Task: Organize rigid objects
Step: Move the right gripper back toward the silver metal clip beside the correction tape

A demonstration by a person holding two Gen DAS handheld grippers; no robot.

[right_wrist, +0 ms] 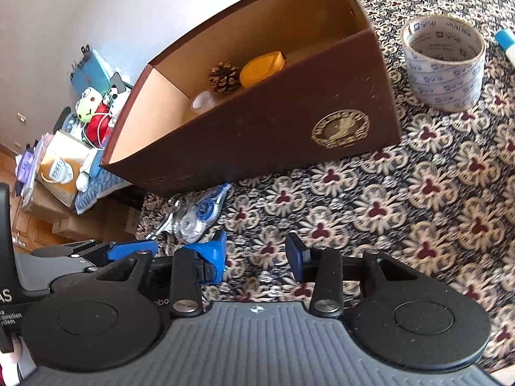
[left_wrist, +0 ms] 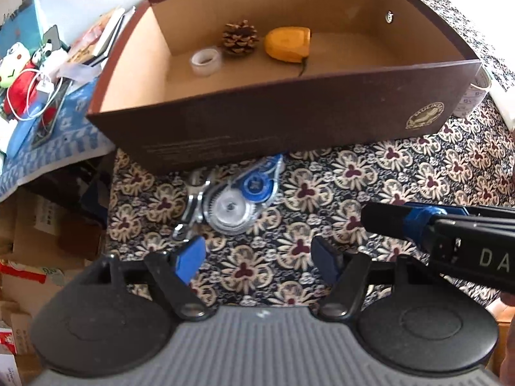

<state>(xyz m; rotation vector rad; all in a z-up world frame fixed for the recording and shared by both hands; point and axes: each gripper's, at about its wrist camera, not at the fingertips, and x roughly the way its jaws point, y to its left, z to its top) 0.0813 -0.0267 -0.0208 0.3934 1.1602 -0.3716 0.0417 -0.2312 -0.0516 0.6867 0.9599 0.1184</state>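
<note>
A brown cardboard box [left_wrist: 257, 128] stands on the flower-patterned counter [left_wrist: 402, 177], holding a small clear tape roll [left_wrist: 206, 61], a pine cone [left_wrist: 239, 38] and an orange object [left_wrist: 287, 43]. Just in front of its near wall lie a correction tape dispenser [left_wrist: 239, 197] and a metal clip [left_wrist: 190, 207], touching each other. The left gripper [left_wrist: 259, 259] hovers near them, jaws wide apart and empty; the right gripper [right_wrist: 256, 255] also stands parted, holding nothing, with a large tape roll [right_wrist: 444, 67] beside the box.
</note>
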